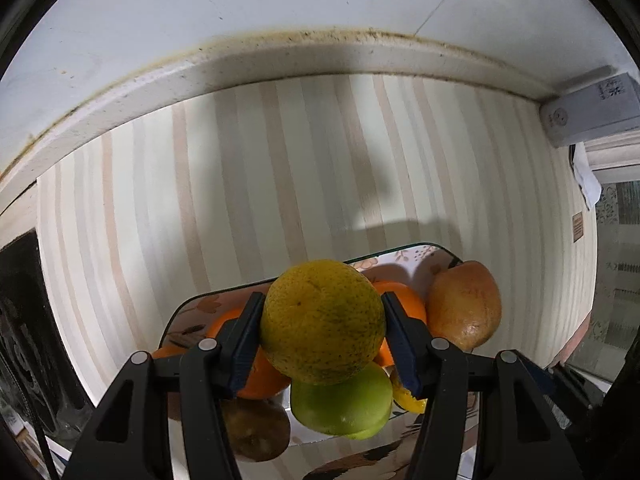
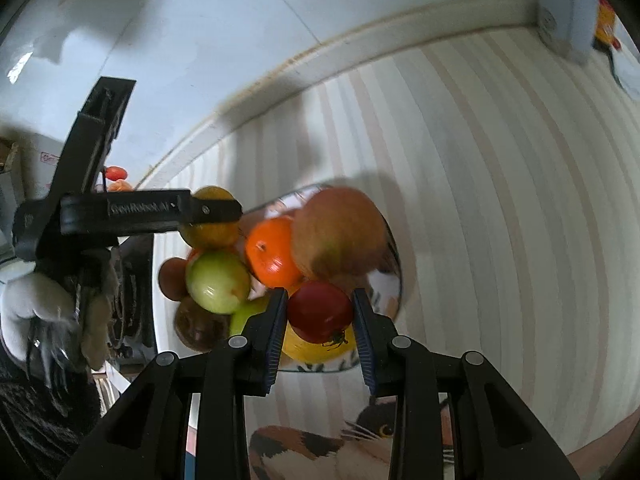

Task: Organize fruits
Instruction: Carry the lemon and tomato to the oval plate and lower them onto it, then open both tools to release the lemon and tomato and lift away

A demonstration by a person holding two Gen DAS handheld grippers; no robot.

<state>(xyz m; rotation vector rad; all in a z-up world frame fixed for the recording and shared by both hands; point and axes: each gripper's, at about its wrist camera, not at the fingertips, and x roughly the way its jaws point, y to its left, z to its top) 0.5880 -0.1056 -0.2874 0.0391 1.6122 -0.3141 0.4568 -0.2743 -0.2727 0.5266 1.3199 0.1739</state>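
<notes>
Left wrist view: left hand-held gripper (image 1: 322,334) clamps a yellow-green citrus (image 1: 322,322); right hand-held gripper (image 2: 320,334) seemingly brackets a red tomato (image 2: 320,311), contact unclear.

Black gripper (image 1: 322,338), blue pads (image 1: 243,350), silver screws.

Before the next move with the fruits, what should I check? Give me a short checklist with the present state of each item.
1. Left tongs grip the yellow-green citrus on both sides: ok.
2. Citrus is lifted off the other fruit: cannot tell; it overlaps the green apple.
3. Right tongs are around the red tomato: ok.
4. Right pads press on the tomato: cannot tell; small gaps seem to show.
5. Tray has free room: not ok; it is crowded with the orange and the big reddish fruit.
6. The two tongs are apart from each other: ok.
</notes>
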